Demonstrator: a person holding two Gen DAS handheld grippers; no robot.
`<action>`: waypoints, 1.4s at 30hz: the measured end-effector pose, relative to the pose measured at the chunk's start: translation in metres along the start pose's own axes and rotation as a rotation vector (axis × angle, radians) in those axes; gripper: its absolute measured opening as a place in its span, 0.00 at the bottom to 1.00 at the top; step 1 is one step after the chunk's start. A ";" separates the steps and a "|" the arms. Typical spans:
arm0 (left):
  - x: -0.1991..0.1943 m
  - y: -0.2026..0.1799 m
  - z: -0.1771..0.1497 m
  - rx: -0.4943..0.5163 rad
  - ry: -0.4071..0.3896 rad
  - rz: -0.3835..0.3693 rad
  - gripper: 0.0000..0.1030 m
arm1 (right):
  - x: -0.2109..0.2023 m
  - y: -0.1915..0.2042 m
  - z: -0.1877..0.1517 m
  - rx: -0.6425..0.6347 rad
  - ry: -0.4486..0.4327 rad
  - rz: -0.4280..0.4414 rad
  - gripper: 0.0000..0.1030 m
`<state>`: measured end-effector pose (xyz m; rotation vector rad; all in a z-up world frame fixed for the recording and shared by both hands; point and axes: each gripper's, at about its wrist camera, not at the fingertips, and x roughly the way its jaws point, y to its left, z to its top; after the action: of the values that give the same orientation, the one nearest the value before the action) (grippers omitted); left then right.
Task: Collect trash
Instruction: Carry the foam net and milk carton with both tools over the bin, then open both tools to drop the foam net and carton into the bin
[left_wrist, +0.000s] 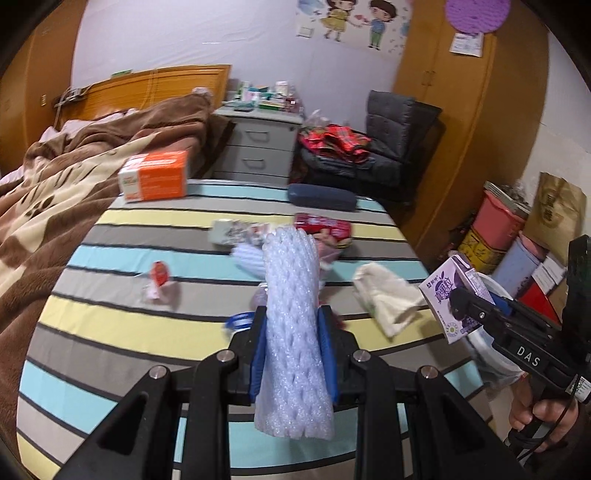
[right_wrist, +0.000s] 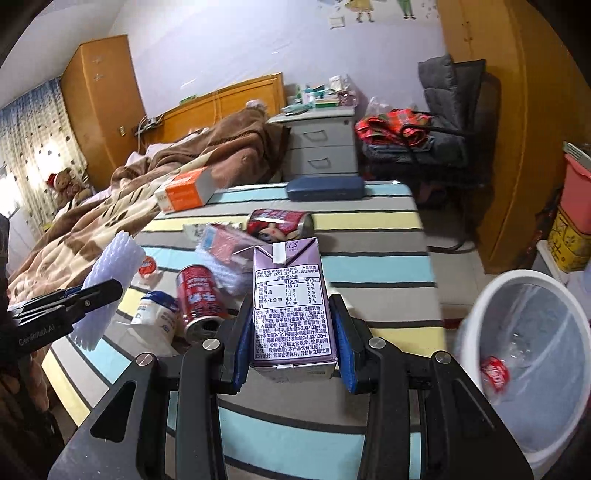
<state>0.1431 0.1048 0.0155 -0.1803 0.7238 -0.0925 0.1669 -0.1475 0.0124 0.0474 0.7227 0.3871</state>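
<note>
My left gripper (left_wrist: 293, 325) is shut on a white foam net sleeve (left_wrist: 291, 332) and holds it above the striped table (left_wrist: 110, 295); the sleeve also shows in the right wrist view (right_wrist: 110, 280). My right gripper (right_wrist: 291, 332) is shut on a purple drink carton (right_wrist: 290, 302), held above the table's right side; the carton also shows in the left wrist view (left_wrist: 456, 295). A white bin (right_wrist: 524, 354) with a clear liner stands on the floor to the right, a red wrapper (right_wrist: 495, 373) inside. Two red cans (right_wrist: 197, 299) (right_wrist: 279, 223), a white bottle (right_wrist: 157, 314) and wrappers lie on the table.
An orange box (left_wrist: 155, 175) and a dark blue case (left_wrist: 321, 196) sit at the table's far edge. A crumpled tissue (left_wrist: 388, 295) lies at the right. A bed with a brown blanket (left_wrist: 55, 192) is left; a grey drawer unit (left_wrist: 258, 147) and chair (left_wrist: 391, 136) stand behind.
</note>
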 end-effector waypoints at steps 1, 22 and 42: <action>0.001 -0.008 0.002 0.010 -0.003 -0.016 0.27 | -0.003 -0.004 0.000 0.007 -0.003 -0.008 0.38; 0.046 -0.168 0.014 0.230 0.060 -0.279 0.27 | -0.053 -0.106 -0.018 0.171 -0.046 -0.215 0.38; 0.110 -0.284 -0.011 0.346 0.201 -0.403 0.27 | -0.049 -0.184 -0.047 0.289 0.061 -0.351 0.39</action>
<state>0.2115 -0.1909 -0.0083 0.0179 0.8519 -0.6237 0.1629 -0.3401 -0.0239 0.1788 0.8258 -0.0535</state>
